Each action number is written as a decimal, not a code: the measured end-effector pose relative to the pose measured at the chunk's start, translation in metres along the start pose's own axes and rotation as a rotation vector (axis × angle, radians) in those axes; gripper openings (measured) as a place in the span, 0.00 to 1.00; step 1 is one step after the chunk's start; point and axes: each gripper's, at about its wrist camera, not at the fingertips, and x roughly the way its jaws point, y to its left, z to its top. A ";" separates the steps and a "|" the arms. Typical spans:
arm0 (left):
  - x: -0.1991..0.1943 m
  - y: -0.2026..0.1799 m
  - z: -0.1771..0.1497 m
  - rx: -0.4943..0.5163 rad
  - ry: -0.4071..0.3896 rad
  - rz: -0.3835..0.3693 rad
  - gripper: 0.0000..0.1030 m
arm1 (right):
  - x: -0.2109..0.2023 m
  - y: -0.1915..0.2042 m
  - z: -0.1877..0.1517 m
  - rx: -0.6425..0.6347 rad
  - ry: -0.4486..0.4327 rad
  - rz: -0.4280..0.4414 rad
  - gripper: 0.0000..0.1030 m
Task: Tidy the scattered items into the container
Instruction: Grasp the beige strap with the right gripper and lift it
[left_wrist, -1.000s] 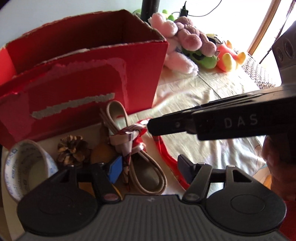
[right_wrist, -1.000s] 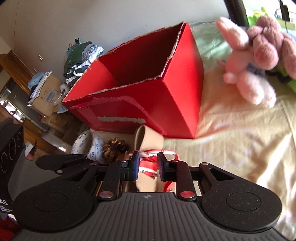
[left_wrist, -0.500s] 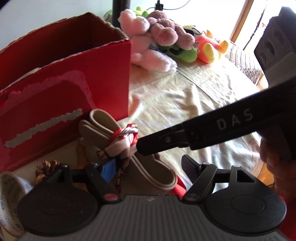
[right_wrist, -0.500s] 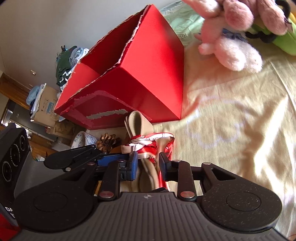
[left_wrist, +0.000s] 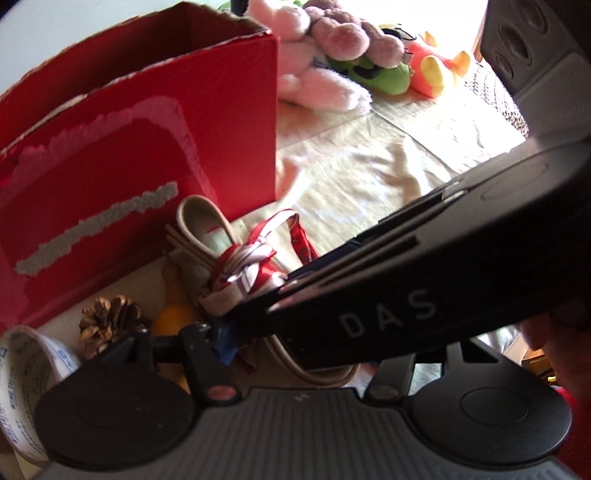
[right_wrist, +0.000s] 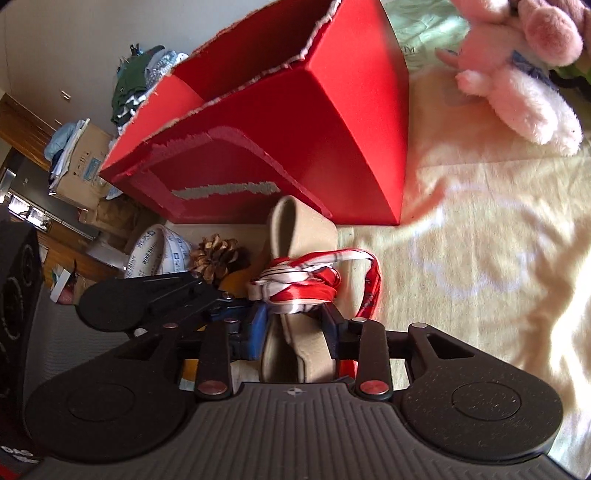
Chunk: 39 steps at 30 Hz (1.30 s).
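Right hand-held gripper (right_wrist: 295, 325) spread astride beige fabric slipper (right_wrist: 295, 343) tied with red-and-white ribbon (right_wrist: 299, 282), fingers flanking it, left hand-held gripper (left_wrist: 306, 354) spread, just beside slipper, tall red cardboard box (right_wrist: 295, 122) behind on cream cloth-covered surface (right_wrist: 480, 258).

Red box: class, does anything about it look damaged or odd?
Yes. The red box has a ragged, torn top rim, and its front face bears pale strips where the red surface has been peeled away.

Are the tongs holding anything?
The right tongs straddle the ribbon-tied beige slippers at the red-and-white ribbon; whether they pinch it cannot be told.
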 end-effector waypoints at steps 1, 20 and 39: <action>-0.001 0.001 0.000 -0.004 -0.002 -0.003 0.59 | 0.001 -0.003 0.000 0.015 0.006 0.006 0.39; -0.034 -0.073 0.030 0.304 -0.158 -0.123 0.49 | -0.066 -0.015 -0.029 0.092 -0.147 -0.071 0.05; -0.012 -0.008 0.027 0.165 -0.087 -0.151 0.72 | -0.050 -0.021 -0.014 0.333 -0.197 -0.075 0.37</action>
